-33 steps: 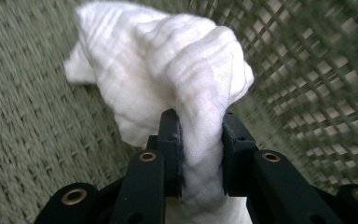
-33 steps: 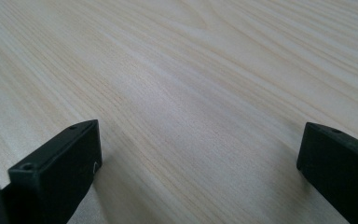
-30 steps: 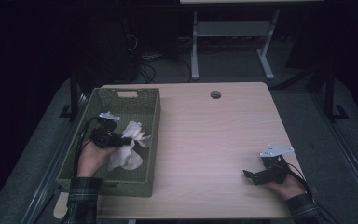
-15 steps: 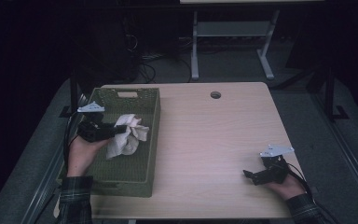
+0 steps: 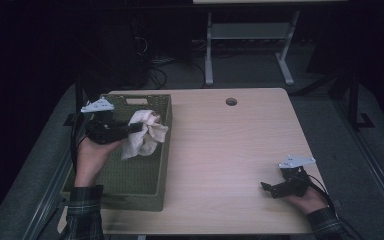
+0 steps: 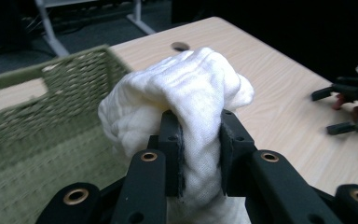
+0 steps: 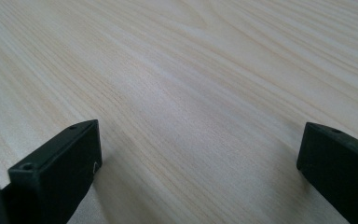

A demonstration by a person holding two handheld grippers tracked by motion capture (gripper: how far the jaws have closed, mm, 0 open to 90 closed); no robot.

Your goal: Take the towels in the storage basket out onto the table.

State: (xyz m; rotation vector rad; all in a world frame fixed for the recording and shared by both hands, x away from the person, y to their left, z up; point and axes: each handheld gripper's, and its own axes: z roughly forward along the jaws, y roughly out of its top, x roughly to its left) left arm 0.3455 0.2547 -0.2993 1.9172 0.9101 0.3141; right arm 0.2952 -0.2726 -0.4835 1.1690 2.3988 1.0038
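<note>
A crumpled white cloth (image 5: pixel 145 136) hangs above the green woven basket (image 5: pixel 130 192) at the table's left side. My left gripper (image 5: pixel 139 127) is shut on the cloth (image 6: pixel 186 98), which bulges out over both black jaws in the left gripper view. At the table's near right, my right gripper (image 5: pixel 266 188) rests low on the wood, held by a hand. Its jaws stand wide apart with only bare tabletop (image 7: pixel 196 93) between them.
The wooden table (image 5: pixel 230 145) has a round cable hole (image 5: pixel 231 101) near its far edge. Beyond the table stand white frame legs (image 5: pixel 209 55) and cables on a dark floor. In the left gripper view the right gripper (image 6: pixel 354 100) lies farther off.
My left gripper has risen out of the basket toward its far end, lifting the white cloth with it. The right gripper has stayed where it was.
</note>
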